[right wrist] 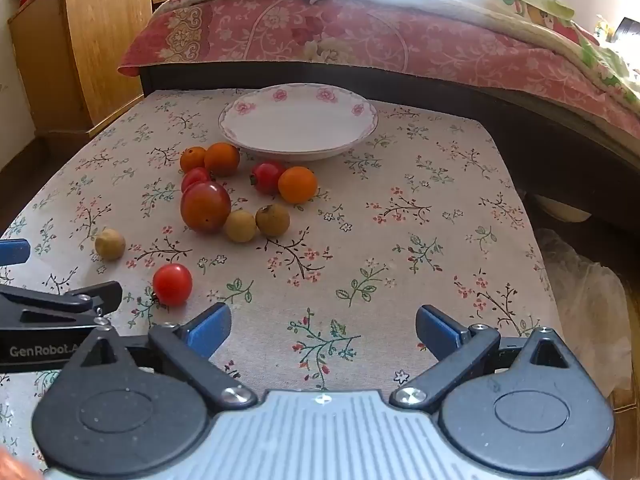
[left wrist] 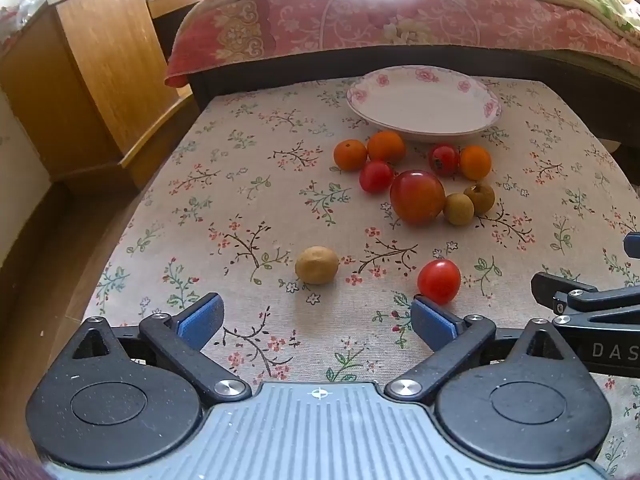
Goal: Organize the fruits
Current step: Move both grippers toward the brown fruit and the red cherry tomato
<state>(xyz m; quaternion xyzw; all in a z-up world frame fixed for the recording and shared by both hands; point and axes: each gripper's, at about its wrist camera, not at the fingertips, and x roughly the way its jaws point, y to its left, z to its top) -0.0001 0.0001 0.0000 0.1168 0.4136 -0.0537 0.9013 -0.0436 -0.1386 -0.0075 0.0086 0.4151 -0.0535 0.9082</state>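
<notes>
An empty white plate with pink flowers stands at the far side of the floral table; it also shows in the right wrist view. In front of it lies a cluster of fruit: small oranges, red tomatoes, a large tomato and two longans. A single longan and a red cherry tomato lie nearer. My left gripper is open and empty, the tomato just past its right finger. My right gripper is open and empty over bare cloth, the tomato to its left.
A bed with a pink quilt runs behind the table. A wooden cabinet stands at the left. The table's left edge drops to a dark floor. A plastic bag lies right of the table.
</notes>
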